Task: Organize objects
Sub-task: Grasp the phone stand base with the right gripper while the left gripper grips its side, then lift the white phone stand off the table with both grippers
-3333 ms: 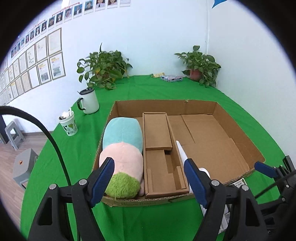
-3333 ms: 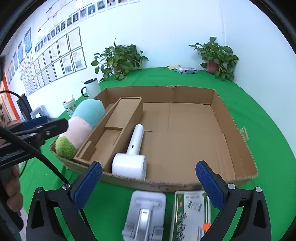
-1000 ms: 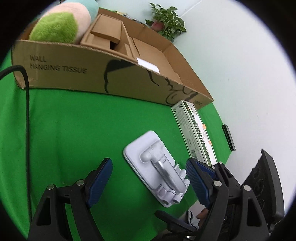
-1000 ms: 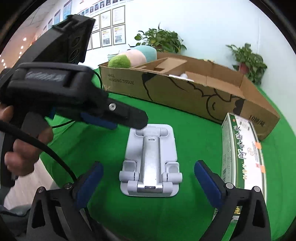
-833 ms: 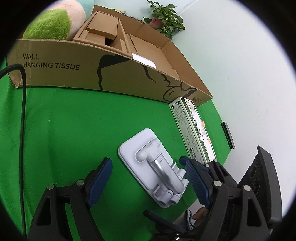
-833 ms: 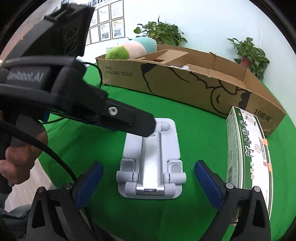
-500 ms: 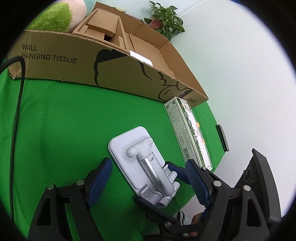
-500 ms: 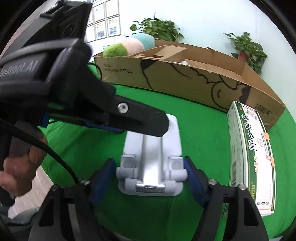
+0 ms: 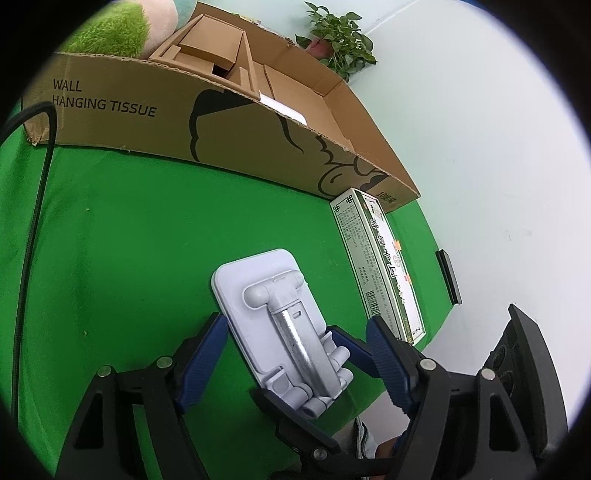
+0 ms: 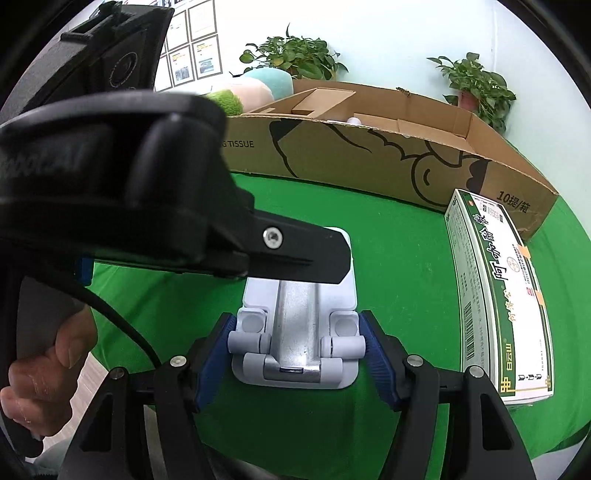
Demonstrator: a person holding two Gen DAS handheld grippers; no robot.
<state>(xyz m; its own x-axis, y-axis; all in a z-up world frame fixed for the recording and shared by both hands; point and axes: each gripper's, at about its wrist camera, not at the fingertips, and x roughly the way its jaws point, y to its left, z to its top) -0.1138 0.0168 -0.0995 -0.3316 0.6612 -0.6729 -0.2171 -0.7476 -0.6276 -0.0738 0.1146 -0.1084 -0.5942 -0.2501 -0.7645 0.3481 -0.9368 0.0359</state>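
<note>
A white folded phone stand (image 9: 280, 317) lies on the green cloth near the table's front edge. My right gripper (image 10: 297, 350) is shut on its hinge end (image 10: 295, 347), blue pads pressing both sides. My left gripper (image 9: 295, 347) is open and straddles the same stand; its left pad is at the stand's edge, its right pad stands off. The right gripper's fingers (image 9: 347, 343) also show in the left wrist view, clamped on the stand. The left gripper's body (image 10: 147, 184) fills the left of the right wrist view.
A low cardboard box (image 9: 229, 122) stands behind, holding a plush toy (image 9: 110, 29), a cardboard insert (image 9: 210, 48) and a white item. A green-and-white carton (image 10: 498, 291) lies to the right of the stand. Potted plants (image 10: 295, 59) stand at the back wall.
Both grippers dropped from above the box to the phone stand. In the last second my right gripper closed onto its hinge end and my left gripper moved in around it.
</note>
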